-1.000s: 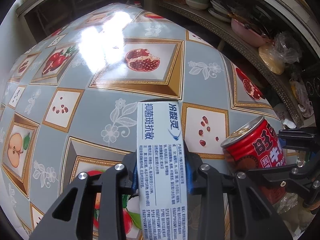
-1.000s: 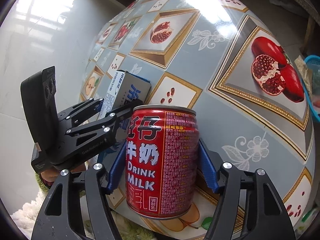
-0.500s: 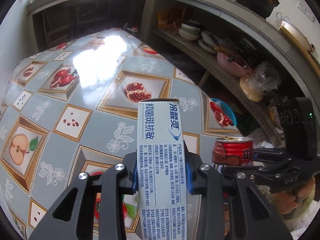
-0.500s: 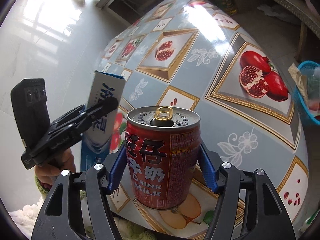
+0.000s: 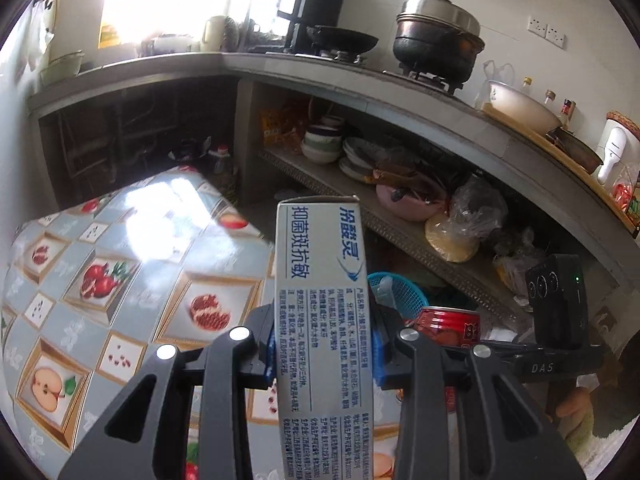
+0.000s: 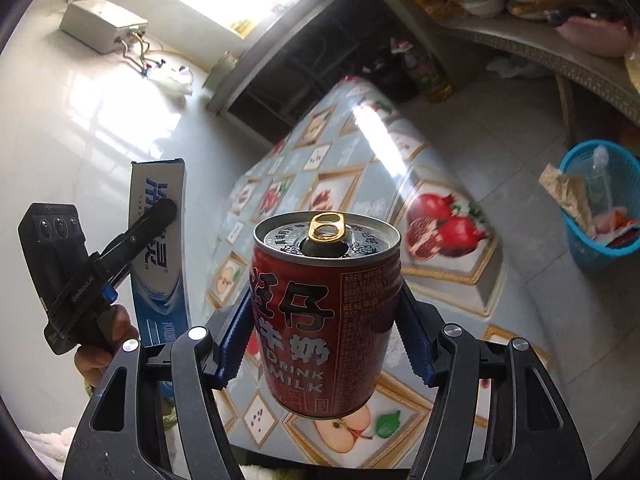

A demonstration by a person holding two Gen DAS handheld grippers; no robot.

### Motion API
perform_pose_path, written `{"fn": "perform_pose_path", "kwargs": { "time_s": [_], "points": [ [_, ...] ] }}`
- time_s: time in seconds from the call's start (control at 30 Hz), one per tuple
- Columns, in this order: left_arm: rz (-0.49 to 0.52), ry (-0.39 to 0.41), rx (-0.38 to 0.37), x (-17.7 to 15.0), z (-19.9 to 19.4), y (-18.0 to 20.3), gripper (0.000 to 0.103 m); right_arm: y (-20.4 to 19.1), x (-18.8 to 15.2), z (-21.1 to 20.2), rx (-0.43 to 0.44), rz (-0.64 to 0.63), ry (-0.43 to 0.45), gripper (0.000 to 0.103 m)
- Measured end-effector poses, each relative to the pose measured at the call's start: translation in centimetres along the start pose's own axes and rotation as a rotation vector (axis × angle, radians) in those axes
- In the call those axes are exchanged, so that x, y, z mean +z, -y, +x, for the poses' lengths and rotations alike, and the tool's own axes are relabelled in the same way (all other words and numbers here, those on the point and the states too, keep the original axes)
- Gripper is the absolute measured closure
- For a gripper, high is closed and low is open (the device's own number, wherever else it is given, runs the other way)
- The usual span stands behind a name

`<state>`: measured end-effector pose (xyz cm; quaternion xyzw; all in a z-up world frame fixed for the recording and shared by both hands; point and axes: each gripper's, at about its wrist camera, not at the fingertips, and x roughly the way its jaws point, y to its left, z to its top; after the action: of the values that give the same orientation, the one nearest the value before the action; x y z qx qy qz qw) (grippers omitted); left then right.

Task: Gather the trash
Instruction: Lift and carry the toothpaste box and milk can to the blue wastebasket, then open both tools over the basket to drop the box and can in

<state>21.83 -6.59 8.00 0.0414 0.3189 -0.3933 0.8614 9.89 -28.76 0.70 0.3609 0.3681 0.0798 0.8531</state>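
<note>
Oilcloth printed with pomegranates and apples covers the table [image 6: 448, 280], filling the centre of the right wrist view. A blue mesh basket [image 6: 600, 256] holding wrappers sits at right on the floor. Lower centre, the right gripper [image 6: 324, 344] pinches an opened red milk can [image 6: 326, 320]. Centre of its own view, the left gripper [image 5: 324, 354] clamps a toothpaste box [image 5: 322, 280].

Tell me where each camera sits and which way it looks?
Left wrist: sits on the left tool, looking along the toothpaste box toward the kitchen shelves; the right tool and some fingers show.
Right wrist: sits on the right tool, looking past the red can over the table; the left tool and a hand show.
Shared: box, can, table, blue basket.
</note>
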Motion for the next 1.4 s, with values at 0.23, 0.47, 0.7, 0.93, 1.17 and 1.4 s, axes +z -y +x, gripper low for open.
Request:
{"fn": "perform_pose_path", "kwargs": {
  "time_s": [0.23, 0.47, 0.7, 0.93, 1.17, 1.4],
  "points": [
    [0.066, 0.122, -0.107, 6.0, 4.1, 6.8, 0.07, 4.8, 2.7, -7.9, -0.206, 0.043, 0.255, 0.041],
    [-0.02, 0.023, -0.167, 8.5, 15.7, 10.8, 0.07, 13.4, 4.0, -9.1, -0.384, 0.161, 0.291, 0.041],
    [-0.252, -0.342, -0.128, 6.5, 33.1, 11.8, 0.07, 24.2, 5.2, -3.6, -0.491, 0.293, 0.19, 0.041],
    [-0.314, -0.541, -0.013, 2.6, 45.4, 13.2, 0.07, 32.0, 7.1, 2.6, -0.627, 0.347, 0.118, 0.041],
    [-0.304, -0.634, 0.027, 0.8, 50.4, 13.5, 0.04, 38.6, 7.8, 6.5, -0.699, 0.407, 0.069, 0.035],
    [-0.316, -0.595, -0.064, 1.6, 47.8, 13.0, 0.038, 38.8, 6.7, 6.1, -0.717, 0.401, 0.087, 0.034]
  ]
}}
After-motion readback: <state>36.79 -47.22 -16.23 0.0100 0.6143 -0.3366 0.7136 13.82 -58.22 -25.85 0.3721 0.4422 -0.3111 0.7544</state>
